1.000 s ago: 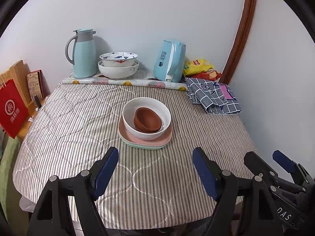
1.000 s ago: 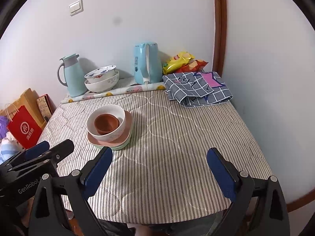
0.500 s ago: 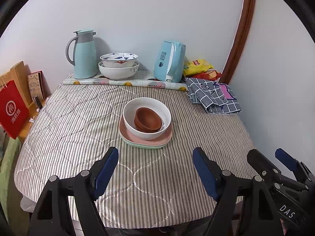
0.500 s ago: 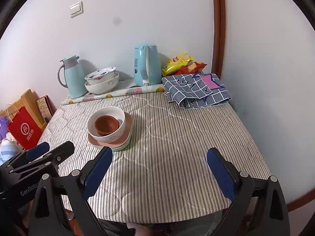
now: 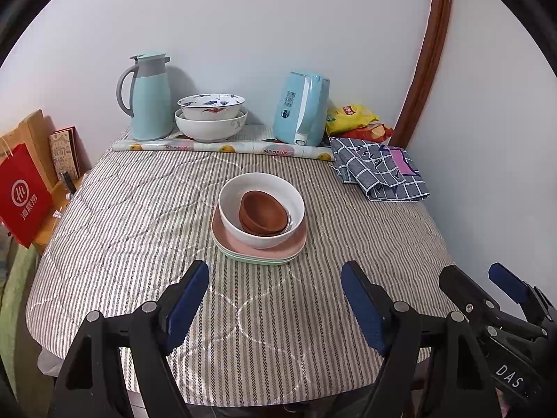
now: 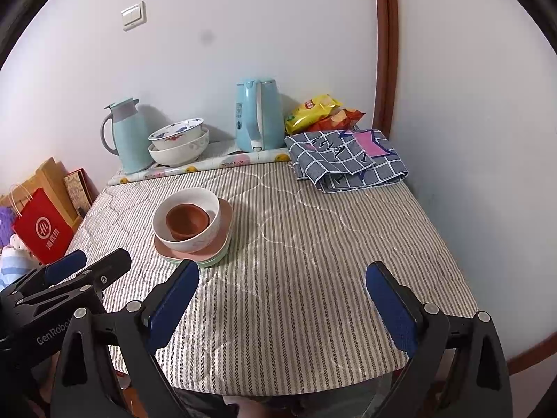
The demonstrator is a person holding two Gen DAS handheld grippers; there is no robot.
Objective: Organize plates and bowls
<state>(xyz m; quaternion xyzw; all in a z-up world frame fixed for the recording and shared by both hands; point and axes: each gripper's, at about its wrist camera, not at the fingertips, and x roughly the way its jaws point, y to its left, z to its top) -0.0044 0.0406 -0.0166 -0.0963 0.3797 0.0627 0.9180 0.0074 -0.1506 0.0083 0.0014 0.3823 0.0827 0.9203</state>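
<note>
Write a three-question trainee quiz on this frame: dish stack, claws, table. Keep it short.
1. True or false: the brown bowl sits inside the white bowl.
2. What lies directly under the white bowl: A) the checked cloth, B) a pink plate on a green plate, C) bare tablecloth?
3. Is the left claw or the right claw gripping anything?

Key:
1. True.
2. B.
3. Neither; both are open and apart from the stack.

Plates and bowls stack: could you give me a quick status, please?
Left gripper and right gripper open, empty, short of the stack. Brown bowl in white bowl on pink plate. Nothing in the way.
</note>
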